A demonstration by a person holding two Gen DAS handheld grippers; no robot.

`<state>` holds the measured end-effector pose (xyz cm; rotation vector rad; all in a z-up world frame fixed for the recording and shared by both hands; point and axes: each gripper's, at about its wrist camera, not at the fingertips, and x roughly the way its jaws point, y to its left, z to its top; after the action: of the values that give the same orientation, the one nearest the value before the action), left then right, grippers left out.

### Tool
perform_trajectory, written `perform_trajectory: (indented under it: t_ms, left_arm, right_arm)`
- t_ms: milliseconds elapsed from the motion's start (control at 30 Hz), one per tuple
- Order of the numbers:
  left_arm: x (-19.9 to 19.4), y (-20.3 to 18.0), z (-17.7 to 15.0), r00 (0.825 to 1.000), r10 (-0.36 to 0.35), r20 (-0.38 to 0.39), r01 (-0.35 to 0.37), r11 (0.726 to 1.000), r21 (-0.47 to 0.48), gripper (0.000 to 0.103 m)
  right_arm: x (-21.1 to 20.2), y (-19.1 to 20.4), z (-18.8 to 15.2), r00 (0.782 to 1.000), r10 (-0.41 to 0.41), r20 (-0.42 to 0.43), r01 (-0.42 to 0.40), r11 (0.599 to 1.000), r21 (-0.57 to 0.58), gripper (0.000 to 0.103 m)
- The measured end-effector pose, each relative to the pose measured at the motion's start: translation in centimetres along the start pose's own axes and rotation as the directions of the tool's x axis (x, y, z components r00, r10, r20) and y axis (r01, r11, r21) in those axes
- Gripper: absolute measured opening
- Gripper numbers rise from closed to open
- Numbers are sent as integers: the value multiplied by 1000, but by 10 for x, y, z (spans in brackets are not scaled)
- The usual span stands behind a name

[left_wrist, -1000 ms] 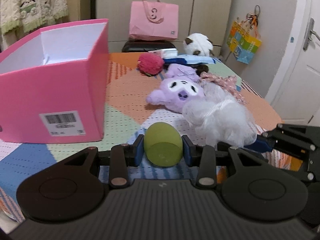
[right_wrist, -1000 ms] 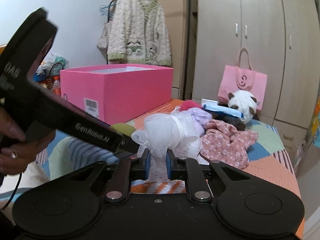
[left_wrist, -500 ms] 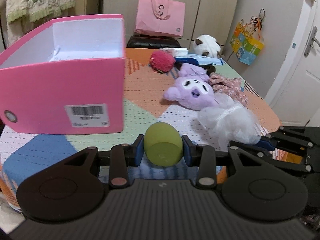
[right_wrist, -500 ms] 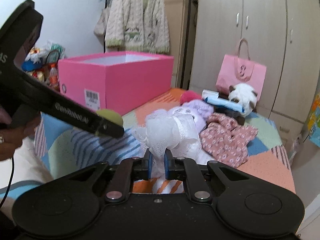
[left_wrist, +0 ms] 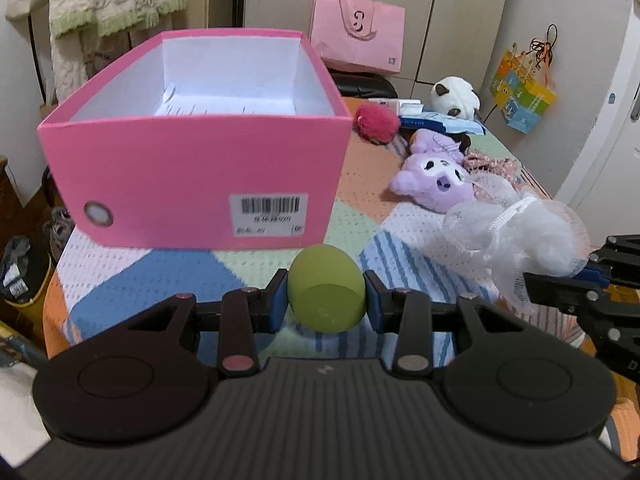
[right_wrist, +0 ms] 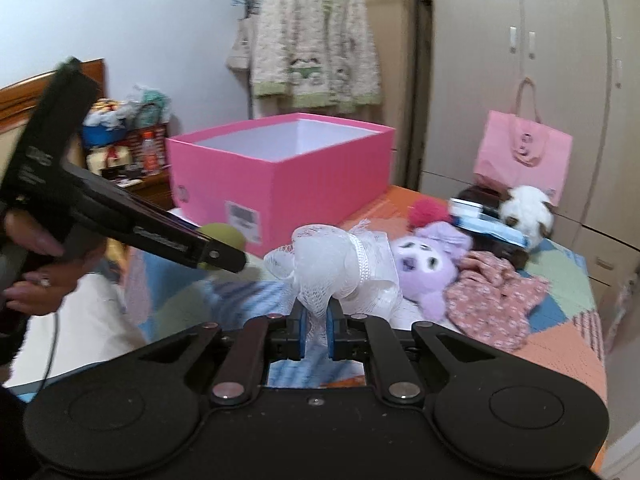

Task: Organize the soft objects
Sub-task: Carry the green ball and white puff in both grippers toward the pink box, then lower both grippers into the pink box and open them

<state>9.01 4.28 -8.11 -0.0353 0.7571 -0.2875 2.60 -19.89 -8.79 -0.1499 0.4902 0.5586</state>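
Note:
My left gripper (left_wrist: pixel 326 300) is shut on a green egg-shaped sponge (left_wrist: pixel 326 289), held above the table in front of the open pink box (left_wrist: pixel 192 176). My right gripper (right_wrist: pixel 315 330) is shut on a white mesh bath puff (right_wrist: pixel 340 264), lifted off the table; the puff also shows at the right of the left wrist view (left_wrist: pixel 516 232). The pink box (right_wrist: pixel 280 172) stands beyond and left of the puff. The left gripper (right_wrist: pixel 224 258) with the green sponge (right_wrist: pixel 224 234) shows in the right wrist view, near the box's front.
On the patchwork table (left_wrist: pixel 360 168) lie a purple plush (left_wrist: pixel 434 180), a red pompom (left_wrist: pixel 378 122), a floral cloth (right_wrist: pixel 492 296), a panda plush (left_wrist: pixel 454 96) and a blue packet (left_wrist: pixel 440 122). A pink bag (left_wrist: pixel 356 40) stands behind. Wardrobes and a hanging cardigan (right_wrist: pixel 308 40) are beyond.
Both grippers have risen and moved left toward the pink box with their loads. The box now fills the centre of the left wrist view, its inside visible.

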Motion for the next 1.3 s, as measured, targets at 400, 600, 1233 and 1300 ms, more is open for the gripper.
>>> perform_trajectory:
  t_ms: [400,600,1233,1300]
  left_arm:
    - [-47,22,13,1000,-29,6,28,998,53,38]
    - [-60,36,38,997,-76,9,75,995,72,38]
    - [21,89,181,998,-54,20,52,994,96,38]
    - [38,97,195,998,-63,-4,63,995,74,38]
  right_arm:
    - [-10,28,37,985,169,-41,-169,986,-7,11]
    - [1,32,66,977,207,-58,-207,978,-9,11]
    - [115,7,191,983,166,-80,-173,980,-101,11]
    - [137,-1,202,984,148,-94,-158,981,-110,11]
